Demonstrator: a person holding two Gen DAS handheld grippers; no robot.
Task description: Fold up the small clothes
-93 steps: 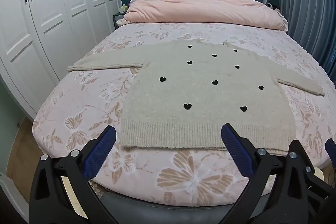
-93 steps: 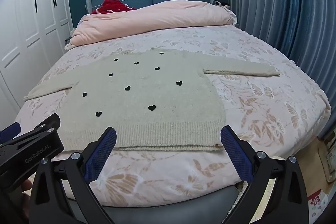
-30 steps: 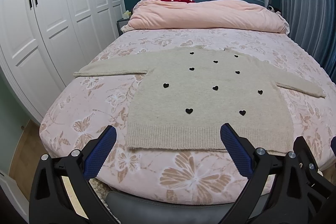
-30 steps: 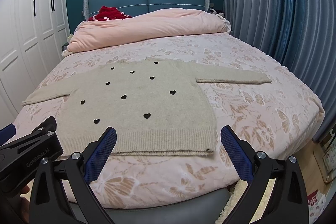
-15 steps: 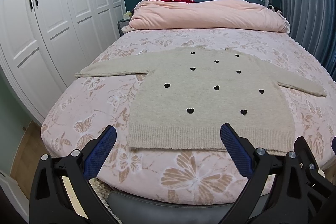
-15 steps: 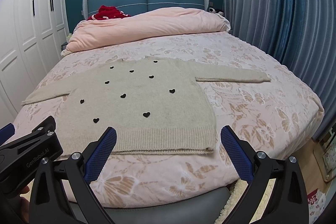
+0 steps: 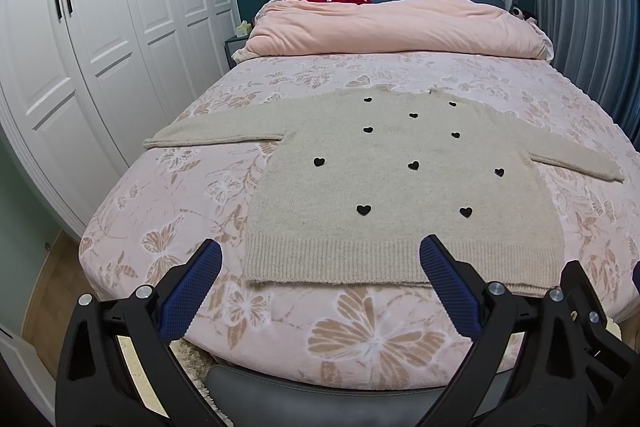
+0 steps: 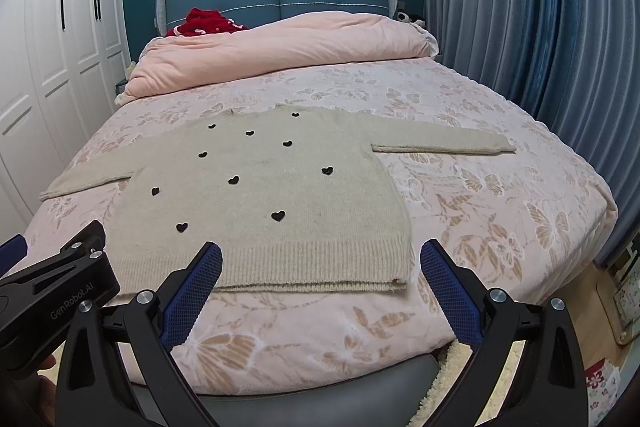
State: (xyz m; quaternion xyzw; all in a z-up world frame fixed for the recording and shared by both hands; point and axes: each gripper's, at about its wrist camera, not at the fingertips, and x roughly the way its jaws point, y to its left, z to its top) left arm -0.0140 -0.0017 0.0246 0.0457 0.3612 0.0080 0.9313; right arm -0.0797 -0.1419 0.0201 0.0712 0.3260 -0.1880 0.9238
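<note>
We've got the beige knit sweater flat on the bed, sleeves out. Soft, limp, light, prob. stretchy; we'd pinch the ribbed hem corners. Left gripper & right gripper both wide, empty.

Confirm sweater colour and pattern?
The sweater is beige with small black hearts scattered over the front; clearest in the left wrist view.
</note>
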